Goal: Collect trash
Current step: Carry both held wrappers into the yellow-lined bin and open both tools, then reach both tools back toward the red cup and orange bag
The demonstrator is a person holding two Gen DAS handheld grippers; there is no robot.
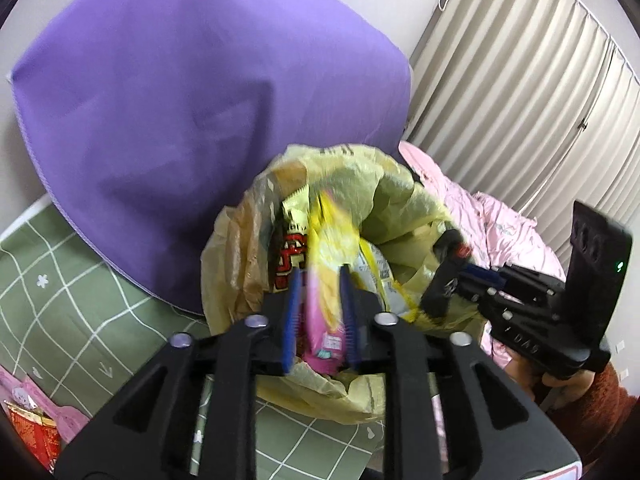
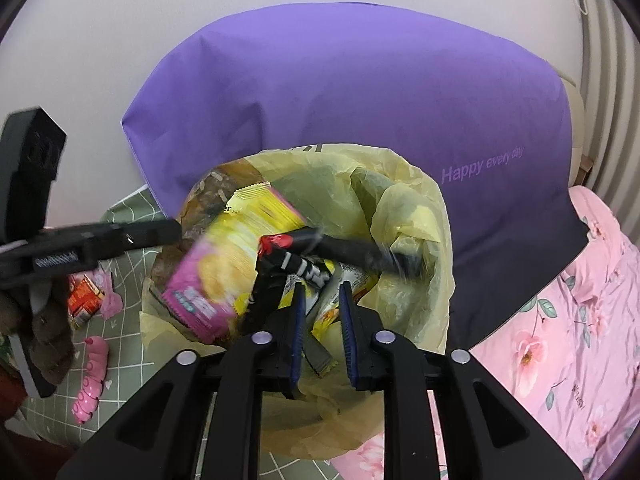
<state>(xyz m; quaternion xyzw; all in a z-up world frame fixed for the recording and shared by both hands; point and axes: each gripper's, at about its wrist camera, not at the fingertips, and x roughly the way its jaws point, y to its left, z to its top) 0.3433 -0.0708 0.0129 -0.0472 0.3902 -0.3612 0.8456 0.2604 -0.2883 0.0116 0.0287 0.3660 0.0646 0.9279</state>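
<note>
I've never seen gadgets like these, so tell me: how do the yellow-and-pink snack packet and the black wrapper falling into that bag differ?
The yellow-and-pink snack packet is the broader and brighter; the black wrapper is slimmer and dark, with red and white markings. The packet lies between the left gripper's parted fingers; the wrapper hangs ahead of the right gripper, not between its fingers. Both are motion-blurred, over the mouth of the yellow trash bag.

The yellow trash bag gapes upward, but wrappers crowd its mouth: a pink-and-yellow chip packet and a black wrapper. The purple pillow blocks the far side; the green checked bedsheet beside it lies free.
</note>
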